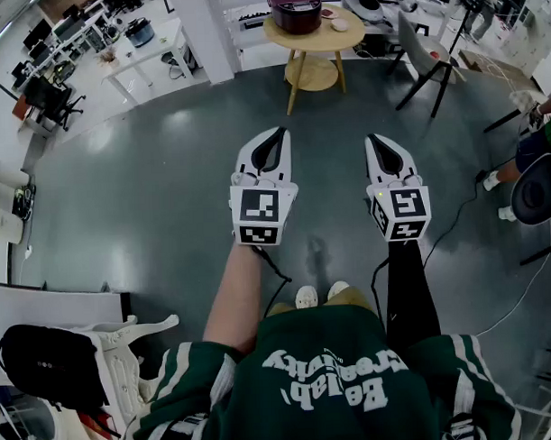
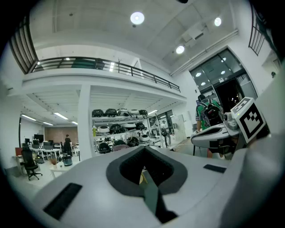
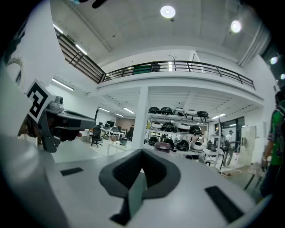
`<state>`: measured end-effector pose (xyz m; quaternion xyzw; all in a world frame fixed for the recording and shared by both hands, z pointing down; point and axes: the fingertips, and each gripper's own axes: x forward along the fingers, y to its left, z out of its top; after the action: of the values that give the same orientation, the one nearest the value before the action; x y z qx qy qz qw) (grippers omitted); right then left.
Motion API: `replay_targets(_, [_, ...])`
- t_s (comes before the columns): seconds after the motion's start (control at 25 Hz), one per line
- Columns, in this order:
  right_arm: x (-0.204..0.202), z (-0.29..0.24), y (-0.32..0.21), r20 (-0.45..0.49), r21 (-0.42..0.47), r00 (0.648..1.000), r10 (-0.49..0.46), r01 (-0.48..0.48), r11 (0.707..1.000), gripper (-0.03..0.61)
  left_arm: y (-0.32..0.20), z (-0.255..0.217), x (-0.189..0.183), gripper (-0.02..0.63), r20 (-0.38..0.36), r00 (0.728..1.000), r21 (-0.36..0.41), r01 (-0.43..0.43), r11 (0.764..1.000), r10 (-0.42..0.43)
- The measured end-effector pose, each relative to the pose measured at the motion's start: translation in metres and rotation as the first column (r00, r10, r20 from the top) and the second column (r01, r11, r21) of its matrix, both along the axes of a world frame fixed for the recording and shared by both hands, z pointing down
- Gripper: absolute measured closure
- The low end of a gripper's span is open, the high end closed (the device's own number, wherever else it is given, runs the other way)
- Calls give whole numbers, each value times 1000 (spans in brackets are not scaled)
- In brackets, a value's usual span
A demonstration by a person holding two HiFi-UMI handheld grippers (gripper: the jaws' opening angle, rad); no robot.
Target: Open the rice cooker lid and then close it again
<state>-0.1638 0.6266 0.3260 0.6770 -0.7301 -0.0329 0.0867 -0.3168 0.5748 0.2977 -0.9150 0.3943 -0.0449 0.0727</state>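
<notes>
- Left gripper [image 1: 277, 133]: jaws together, nothing between them, held level above the floor
- Right gripper [image 1: 374, 141]: jaws together, empty, level, near the left one
- Rice cooker [image 1: 295, 8]: dark red, lid appears down; stands on a round wooden table [image 1: 316, 40] straight ahead, well apart from both grippers
- Grey floor [image 1: 166, 200]: stretches between grippers and table
- Grey chair [image 1: 425, 49]: just right of the table
- White desk [image 1: 148, 49]: to its left
- Black cable [image 1: 456, 213]: trails over the floor at right
- Shelving [image 2: 118, 129]: beyond, holding dark round appliances
</notes>
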Motion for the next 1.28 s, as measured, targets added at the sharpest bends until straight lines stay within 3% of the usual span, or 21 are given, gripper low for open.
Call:
replay_targets(0.56, [-4,4,9,35,18,999,18,-19,1000,574,6,7,-10,614,-5,1000,-11,10,1000,-10])
replay_targets(0.88, [20,10,-18,64,43,996,55,-57,997,572,-26,21,1,612,-28,999,-40,36,999,-37])
replay_targets(0.92, [23,12,-25,62,43,997,53,-56,998,565,-33,22,5,597,-35,999,-47,34,998,-35])
replay_targets(0.96, [28,13,-33,61,45,997,53,-56,997,555,-41,24,9,535,-40,999,-52,31,998,-33])
replay_targets(1.04, [41,13,-52,68,49,996,50,-53,997,525,-60,25,22,472,-49,998,-58,26,998,-29])
replay_targets(1.28, [84,10,-130,68,58,998,7,-11,998,492,-129,18,70,463,-66,997,-35,28,999,-30])
